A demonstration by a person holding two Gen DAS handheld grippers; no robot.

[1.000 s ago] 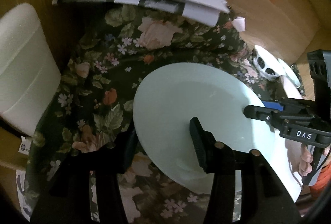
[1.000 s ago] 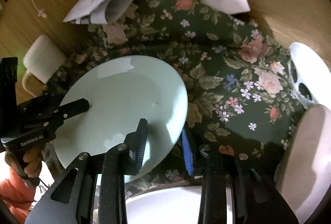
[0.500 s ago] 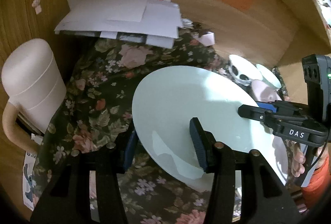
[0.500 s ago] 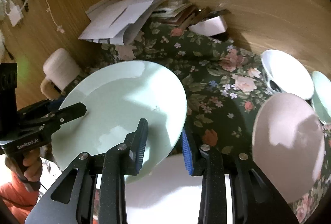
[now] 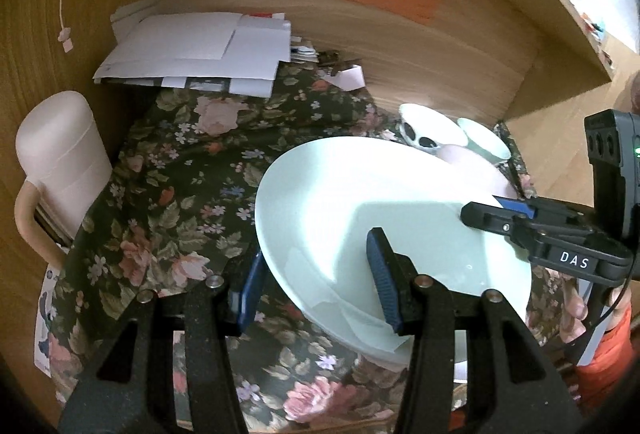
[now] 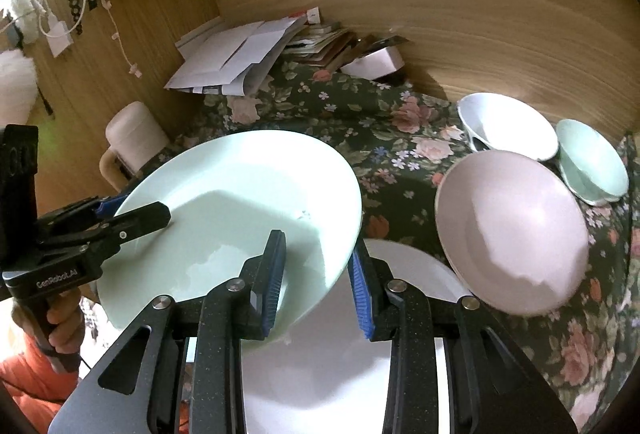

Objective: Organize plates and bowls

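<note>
A large pale green plate (image 5: 360,201) (image 6: 240,201) is held tilted above the floral cloth by both grippers. My left gripper (image 5: 316,280) is shut on its left rim, one finger above and one below. My right gripper (image 6: 318,284) is shut on its right rim; it shows from the side in the left wrist view (image 5: 500,213). A white plate (image 6: 340,354) lies under the lifted one. A pink plate (image 6: 512,234), a white spotted bowl (image 6: 508,125) and a small green bowl (image 6: 592,161) sit at the right.
A pink lidded jug (image 5: 60,169) stands at the left by the wooden wall. A pile of papers and envelopes (image 5: 200,49) lies at the back. Wooden walls (image 6: 480,33) close the back and sides of the floral cloth (image 5: 180,193).
Both grippers have lifted the green plate up and back from the cloth. The white plate under it and the bowls at the right have come into view.
</note>
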